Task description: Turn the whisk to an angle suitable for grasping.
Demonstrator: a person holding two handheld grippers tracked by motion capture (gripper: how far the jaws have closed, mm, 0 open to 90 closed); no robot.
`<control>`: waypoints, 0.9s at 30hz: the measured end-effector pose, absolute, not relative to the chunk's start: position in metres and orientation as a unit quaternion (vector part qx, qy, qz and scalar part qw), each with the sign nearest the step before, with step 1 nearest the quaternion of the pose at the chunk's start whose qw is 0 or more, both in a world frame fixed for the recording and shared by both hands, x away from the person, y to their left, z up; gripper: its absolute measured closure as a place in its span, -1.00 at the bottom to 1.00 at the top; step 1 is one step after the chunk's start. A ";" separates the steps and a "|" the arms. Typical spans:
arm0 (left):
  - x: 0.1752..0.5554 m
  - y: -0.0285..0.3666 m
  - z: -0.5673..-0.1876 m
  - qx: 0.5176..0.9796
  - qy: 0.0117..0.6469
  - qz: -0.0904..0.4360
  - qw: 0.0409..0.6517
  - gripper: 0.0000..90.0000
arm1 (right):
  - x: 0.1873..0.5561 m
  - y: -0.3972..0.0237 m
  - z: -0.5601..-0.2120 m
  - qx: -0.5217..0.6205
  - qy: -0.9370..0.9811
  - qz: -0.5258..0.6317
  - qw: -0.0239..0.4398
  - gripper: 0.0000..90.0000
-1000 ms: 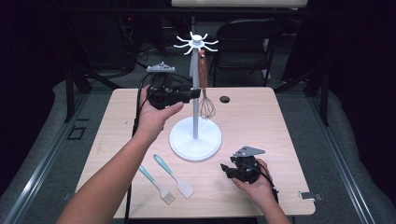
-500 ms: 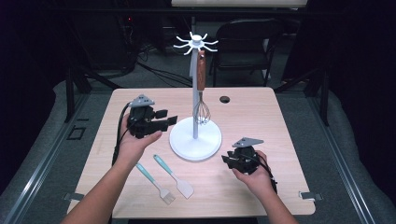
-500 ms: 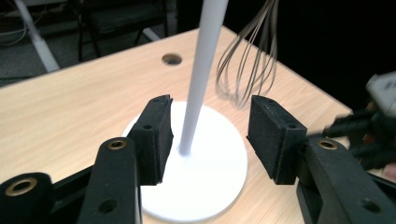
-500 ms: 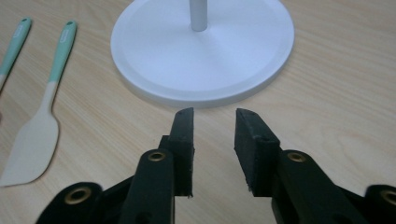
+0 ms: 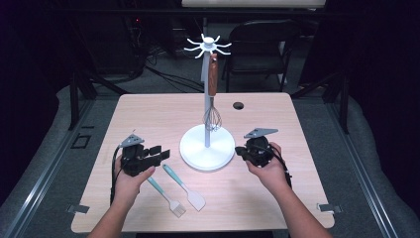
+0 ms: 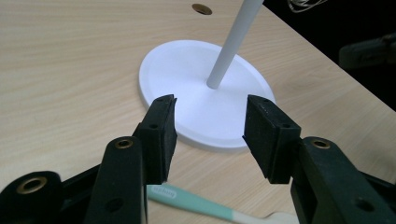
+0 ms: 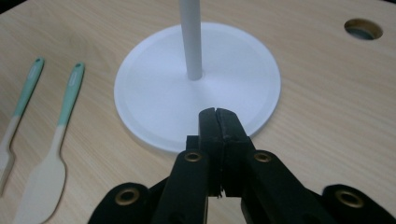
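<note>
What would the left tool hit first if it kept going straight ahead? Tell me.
Probably the white round base of the stand. The left tool, jaws open with nothing between them, points at the base's near edge, with the pole just beyond. Depth is hard to judge.

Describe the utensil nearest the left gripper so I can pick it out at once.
Start at the white stand in the table's middle. Two teal-handled utensils lie in front of it, toward the person's left. The one wanted is the slotted turner, on the outside by the left gripper; its head has slits, while the spatula beside it is solid.

claw [image 6: 210, 126]: black, brass screws | grey plate [image 5: 132, 140] | black cable [image 5: 113, 178]
</note>
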State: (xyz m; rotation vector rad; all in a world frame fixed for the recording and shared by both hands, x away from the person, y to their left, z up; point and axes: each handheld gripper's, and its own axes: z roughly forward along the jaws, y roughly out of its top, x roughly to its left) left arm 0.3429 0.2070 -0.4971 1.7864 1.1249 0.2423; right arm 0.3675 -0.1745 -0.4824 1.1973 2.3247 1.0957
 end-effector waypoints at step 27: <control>0.332 0.238 -0.533 0.718 0.481 0.116 0.490 0.30 | 0.417 -0.156 -0.350 0.363 0.734 0.515 0.254 1.00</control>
